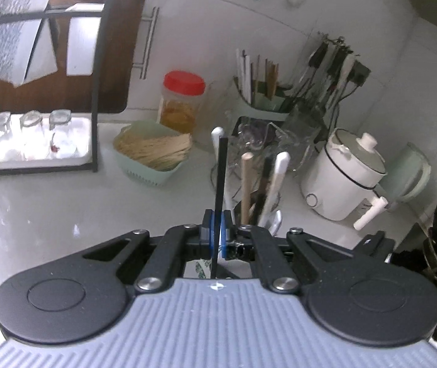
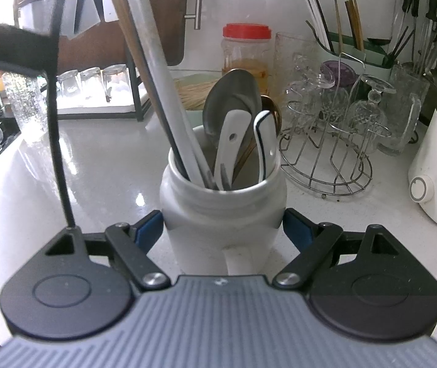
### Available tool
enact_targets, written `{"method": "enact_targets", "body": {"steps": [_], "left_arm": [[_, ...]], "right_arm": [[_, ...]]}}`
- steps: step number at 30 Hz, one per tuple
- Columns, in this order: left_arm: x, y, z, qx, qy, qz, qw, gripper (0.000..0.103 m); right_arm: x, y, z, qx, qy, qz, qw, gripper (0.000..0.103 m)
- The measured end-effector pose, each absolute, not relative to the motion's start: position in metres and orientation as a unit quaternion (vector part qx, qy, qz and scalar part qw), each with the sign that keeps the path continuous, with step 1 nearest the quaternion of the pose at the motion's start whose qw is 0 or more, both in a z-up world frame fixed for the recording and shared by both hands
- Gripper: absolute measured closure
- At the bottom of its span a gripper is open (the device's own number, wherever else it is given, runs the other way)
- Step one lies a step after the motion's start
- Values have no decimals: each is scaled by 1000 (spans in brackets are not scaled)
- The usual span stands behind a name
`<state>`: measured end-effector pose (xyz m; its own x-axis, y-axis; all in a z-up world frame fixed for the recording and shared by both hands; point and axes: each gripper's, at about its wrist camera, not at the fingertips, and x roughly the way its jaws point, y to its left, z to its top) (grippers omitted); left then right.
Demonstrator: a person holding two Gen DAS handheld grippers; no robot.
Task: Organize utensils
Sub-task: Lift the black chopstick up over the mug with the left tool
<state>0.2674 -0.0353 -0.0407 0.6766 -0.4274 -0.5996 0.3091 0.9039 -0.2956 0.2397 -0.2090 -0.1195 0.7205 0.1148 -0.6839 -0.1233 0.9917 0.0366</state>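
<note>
**Black chopstick gripped above the desk, white jar clamped**

In the left wrist view, the left tongs (image 1: 217, 230) sit at the lower middle of the frame, their blue pads pressed tight on a thin black chopstick (image 1: 220, 178) that stands nearly upright and rises to mid-frame. Just behind it, handles of other utensils (image 1: 275, 178) poke up: 2 white, 1 wooden, 1 dark. Further back on the white desk (image 1: 50, 214) a pale green basket (image 1: 154, 156) of thin sticks sits left of centre, a red-lidded jar (image 1: 181, 101) behind it, and a white cooker (image 1: 345, 174) at the right.

In the right wrist view, the right tongs (image 2: 223, 230) at the lower middle hold a white jar (image 2: 223, 211), 1 blue pad against each side of it. The jar stands on the desk and carries a metal spoon (image 2: 230, 104), white spoons (image 2: 229, 144) and a long pale handle (image 2: 157, 70) leaning to the upper left. A wire glass rack (image 2: 332, 144) stands to the right, and a green chopstick holder (image 2: 356, 55) is at the upper right.
</note>
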Motion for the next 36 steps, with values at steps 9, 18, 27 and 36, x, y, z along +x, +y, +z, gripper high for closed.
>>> {"method": "enact_targets", "body": {"steps": [9,18,27,36], "left_arm": [[266,-32,-3,-79,311,-211,923,99],[267,-34,35,-57,277,-215,935,99],[275,-31,72,-39,242,-206,947,99],[274,-41,118,5,195,-222,955,99]], "right_arm": [[241,-211,-119,0,370,68,926,16],[241,-211,-119,1,370,69,926,15],[240,-211,-120,1,370,69,926,15],[241,-211,-120,1,371,69,926,16]]}}
